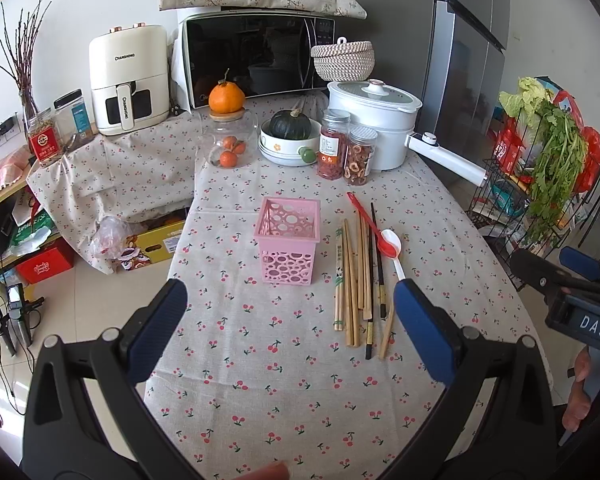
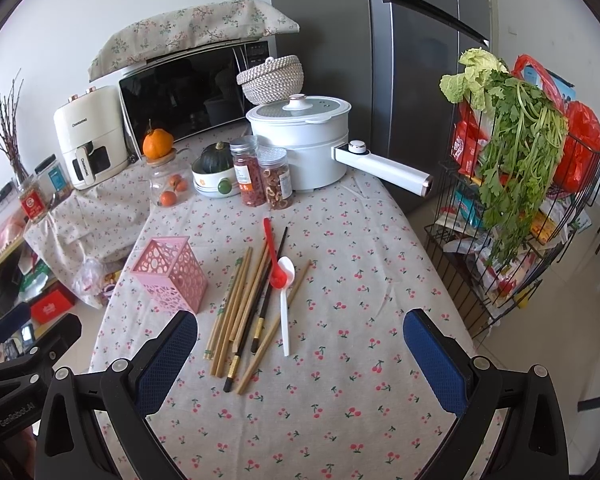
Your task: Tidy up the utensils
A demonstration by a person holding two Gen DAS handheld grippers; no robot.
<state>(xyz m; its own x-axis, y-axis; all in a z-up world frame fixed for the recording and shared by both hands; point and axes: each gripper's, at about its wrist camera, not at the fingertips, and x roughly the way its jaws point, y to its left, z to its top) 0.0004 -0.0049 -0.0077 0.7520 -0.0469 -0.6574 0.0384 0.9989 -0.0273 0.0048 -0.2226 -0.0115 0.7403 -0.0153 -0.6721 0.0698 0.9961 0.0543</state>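
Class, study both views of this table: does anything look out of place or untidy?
Yes. The wooden chopsticks, black chopsticks, red plastic spoon and white plastic spoon lie loose and overlapping on the cherry-print tablecloth, beside the upright pink perforated holder, which looks empty.

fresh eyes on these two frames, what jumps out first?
The pink perforated holder stands upright and apparently empty mid-table, with a loose pile of chopsticks plus a red spoon and a white spoon lying just to its right. Both sets of tongs, left and right, hang open above the cherry-print tablecloth, holding nothing.
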